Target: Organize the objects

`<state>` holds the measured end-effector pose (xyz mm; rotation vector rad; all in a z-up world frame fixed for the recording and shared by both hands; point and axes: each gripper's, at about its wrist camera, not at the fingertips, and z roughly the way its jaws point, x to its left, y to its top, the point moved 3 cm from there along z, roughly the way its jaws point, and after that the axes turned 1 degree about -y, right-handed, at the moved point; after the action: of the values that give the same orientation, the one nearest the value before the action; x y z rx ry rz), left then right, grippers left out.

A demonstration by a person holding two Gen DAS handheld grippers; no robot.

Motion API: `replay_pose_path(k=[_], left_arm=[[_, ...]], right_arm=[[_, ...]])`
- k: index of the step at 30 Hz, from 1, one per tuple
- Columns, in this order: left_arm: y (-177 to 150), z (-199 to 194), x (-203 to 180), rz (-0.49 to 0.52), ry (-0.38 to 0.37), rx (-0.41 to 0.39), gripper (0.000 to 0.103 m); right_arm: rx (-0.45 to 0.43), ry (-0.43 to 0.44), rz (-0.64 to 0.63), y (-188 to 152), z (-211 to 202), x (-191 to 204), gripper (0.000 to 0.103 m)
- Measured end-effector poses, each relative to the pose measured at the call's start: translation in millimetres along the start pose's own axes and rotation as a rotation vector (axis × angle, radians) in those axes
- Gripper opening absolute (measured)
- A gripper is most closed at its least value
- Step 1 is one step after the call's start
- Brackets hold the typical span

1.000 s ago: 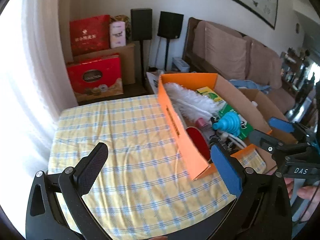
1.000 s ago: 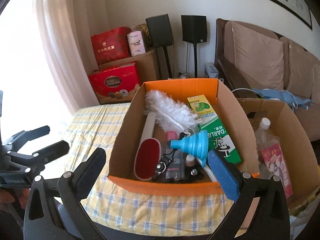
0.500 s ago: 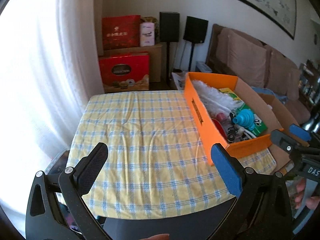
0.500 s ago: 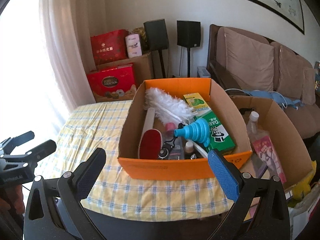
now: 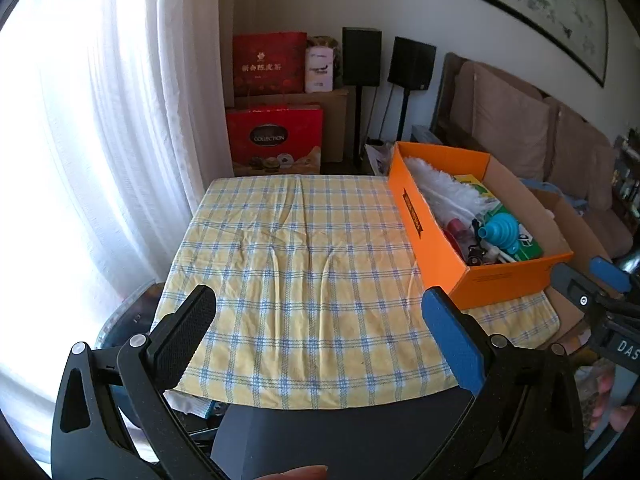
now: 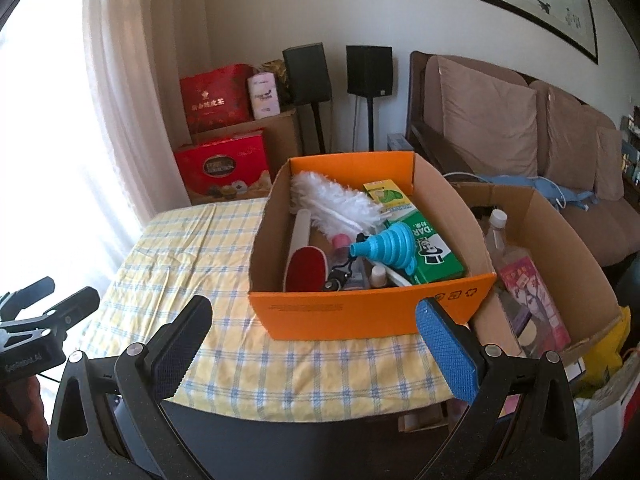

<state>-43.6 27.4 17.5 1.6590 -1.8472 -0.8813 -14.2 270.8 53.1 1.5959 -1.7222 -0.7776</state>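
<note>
Orange cardboard marks your target: the orange box (image 6: 372,312) sits just ahead of your right gripper (image 6: 314,344), its near wall between and slightly beyond the two spread fingers, which hold nothing. From your left gripper (image 5: 320,336) the same box (image 5: 424,216) lies ahead and off to the right, past the blue-padded finger (image 5: 456,344); that gripper's fingers also stand wide apart and empty, above the yellow and blue checked tablecloth (image 5: 296,264).

Looking into the box from your right gripper, you see an open top with plain brown inner walls. A white feather duster (image 6: 336,204) lies toward the far side, its pale handle running back toward you on the left. Nearest you on the left lies a red brush (image 6: 306,270). A blue collapsible funnel (image 6: 384,248) rests in the middle, spout pointing left, partly over a green carton (image 6: 434,252) that runs along the right side. Small bottles and a black clip fill the near middle, too tangled to tell apart.

Right of the box, beside your right gripper's blue finger, stands a plain brown box (image 6: 560,240) holding a clear bottle (image 6: 496,232).
</note>
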Motion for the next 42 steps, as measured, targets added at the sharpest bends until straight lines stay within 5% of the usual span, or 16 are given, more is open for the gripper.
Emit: replay_pose_path(k=[42], left_arm=[[-10,-5,12,-0.017,0.012,0.021,0.103]], right_arm=[[0.018,0.005,0.001,-13,-1,21,0.103]])
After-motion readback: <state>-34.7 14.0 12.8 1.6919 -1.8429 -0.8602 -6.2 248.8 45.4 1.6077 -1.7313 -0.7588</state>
